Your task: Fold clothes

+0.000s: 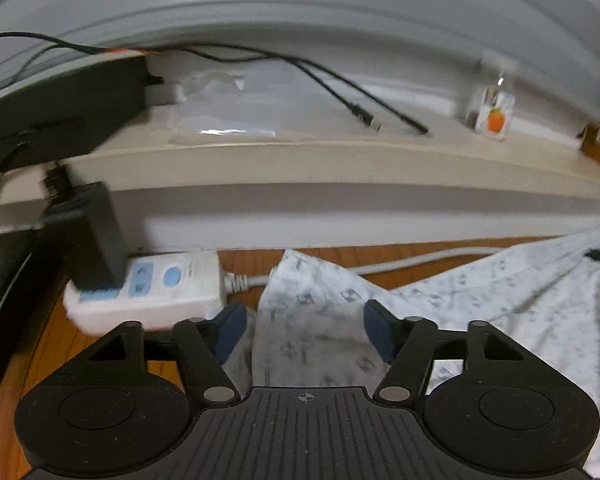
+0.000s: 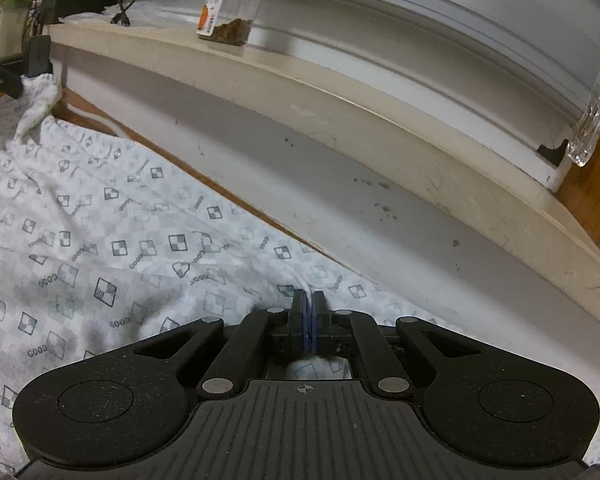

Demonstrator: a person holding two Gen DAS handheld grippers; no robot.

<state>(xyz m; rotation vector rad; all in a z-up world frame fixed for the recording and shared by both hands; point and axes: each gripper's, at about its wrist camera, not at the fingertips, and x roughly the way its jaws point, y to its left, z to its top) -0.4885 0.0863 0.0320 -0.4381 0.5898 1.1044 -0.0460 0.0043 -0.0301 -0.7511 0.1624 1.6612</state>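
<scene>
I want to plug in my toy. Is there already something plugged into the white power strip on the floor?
Yes, a black adapter sits plugged into the near end of the white power strip, leaving the blue sockets beside it free.

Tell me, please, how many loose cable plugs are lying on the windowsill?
2: one silver-tipped plug and one black plug just right of it, both on the windowsill. Others may be hidden.

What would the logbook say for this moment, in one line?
task: fold clothes | right gripper: shut on patterned cloth | left gripper: open over cloth corner | fold: not done
</scene>
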